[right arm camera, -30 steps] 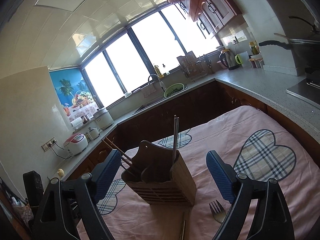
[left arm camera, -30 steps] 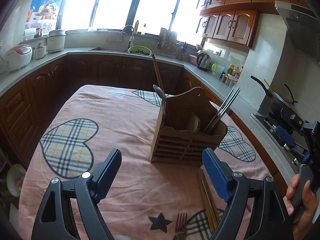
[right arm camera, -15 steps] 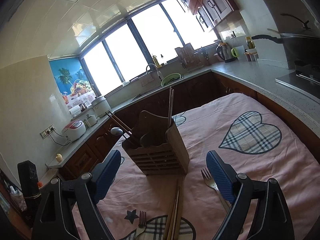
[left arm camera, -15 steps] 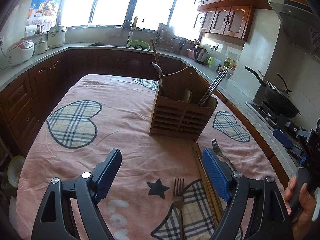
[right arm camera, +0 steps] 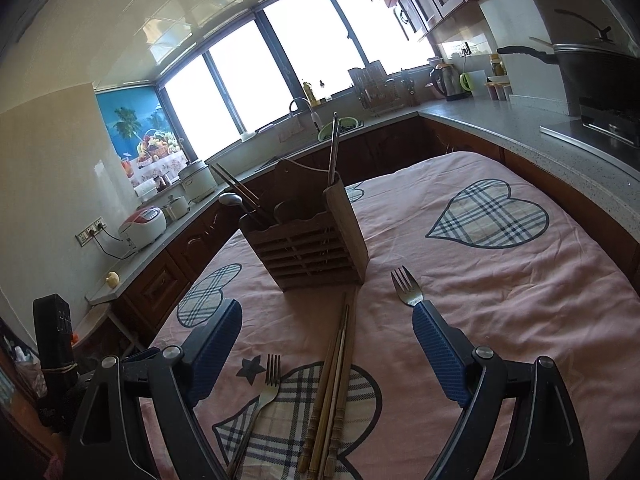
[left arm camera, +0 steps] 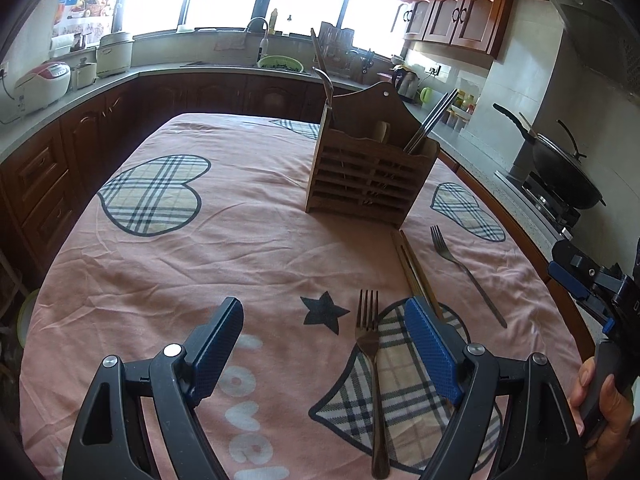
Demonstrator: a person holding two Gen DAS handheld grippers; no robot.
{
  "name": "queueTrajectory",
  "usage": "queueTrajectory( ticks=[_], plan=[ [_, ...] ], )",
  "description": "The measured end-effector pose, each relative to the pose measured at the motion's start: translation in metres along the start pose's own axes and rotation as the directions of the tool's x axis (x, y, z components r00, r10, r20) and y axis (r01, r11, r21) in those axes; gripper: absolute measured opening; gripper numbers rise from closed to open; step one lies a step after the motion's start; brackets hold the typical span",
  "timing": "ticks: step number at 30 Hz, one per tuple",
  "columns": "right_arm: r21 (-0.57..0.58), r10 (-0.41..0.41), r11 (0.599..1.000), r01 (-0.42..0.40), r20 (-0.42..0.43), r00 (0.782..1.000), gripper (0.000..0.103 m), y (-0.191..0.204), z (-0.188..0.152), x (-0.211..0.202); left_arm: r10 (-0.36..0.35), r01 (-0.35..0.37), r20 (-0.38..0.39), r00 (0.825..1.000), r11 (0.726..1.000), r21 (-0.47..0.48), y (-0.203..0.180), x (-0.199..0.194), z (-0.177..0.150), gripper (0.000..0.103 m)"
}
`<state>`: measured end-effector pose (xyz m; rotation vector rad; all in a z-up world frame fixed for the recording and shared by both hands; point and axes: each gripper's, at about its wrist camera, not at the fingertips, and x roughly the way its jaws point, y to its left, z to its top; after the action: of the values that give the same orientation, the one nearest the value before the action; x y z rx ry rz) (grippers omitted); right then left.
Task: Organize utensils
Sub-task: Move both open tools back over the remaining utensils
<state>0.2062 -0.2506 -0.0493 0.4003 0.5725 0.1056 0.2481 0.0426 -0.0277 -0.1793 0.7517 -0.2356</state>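
You worked in a sunlit kitchen with dark wooden cabinets, at a table under a pink cloth printed with plaid hearts (left arm camera: 152,196). A slatted wooden utensil caddy (left arm camera: 370,178) stood upright toward the far side of it, already holding a metal spoon (left arm camera: 326,84), a pair of metal chopsticks (left arm camera: 434,120) and dark wooden chopsticks (right arm camera: 240,194). On the cloth in front of it lay a bundle of light wooden chopsticks (right arm camera: 334,380), with one steel fork (left arm camera: 370,344) on its left and a second steel fork (left arm camera: 466,272) on its right.

Your left gripper (left arm camera: 324,348) hung above the cloth with its blue pads wide apart and nothing between them. Your right gripper (right arm camera: 326,354) was likewise spread and empty, the chopstick bundle lying below the gap.

Several things could have gone wrong from there. The chopsticks lay touching one another, so a pinch on them might have caught only some and scattered the rest. The thin forks lay flat on soft, wrinkled cloth, so a low grab might have bunched the fabric or slipped off the handle. A long piece carried in at an angle could have nudged the light caddy or struck the sticks standing in it.

Of writing, only "Love" (left arm camera: 248,412) showed, in white letters on the cloth.
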Motion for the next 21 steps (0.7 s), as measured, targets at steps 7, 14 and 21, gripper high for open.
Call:
queueTrajectory(
  ticks=[7,14,21],
  plan=[
    [0.0,-0.006,1.0,0.006,-0.04,0.999,0.089,-0.003,-0.011,0.006,0.008,-0.007,-0.031,0.999,1.0,0.008,-0.002,0.008,-0.004,0.083],
    [0.008,-0.014,1.0,0.014,-0.061,0.998,0.089,-0.007,-0.013,0.012,0.009,-0.008,-0.061,0.998,1.0,0.019,-0.005,0.022,-0.002,0.083],
    [0.004,-0.029,1.0,0.03,-0.105,0.994,0.088,-0.009,-0.016,0.027,0.006,-0.003,-0.103,0.995,0.999,0.036,-0.01,0.042,0.0,0.083]
  ],
)
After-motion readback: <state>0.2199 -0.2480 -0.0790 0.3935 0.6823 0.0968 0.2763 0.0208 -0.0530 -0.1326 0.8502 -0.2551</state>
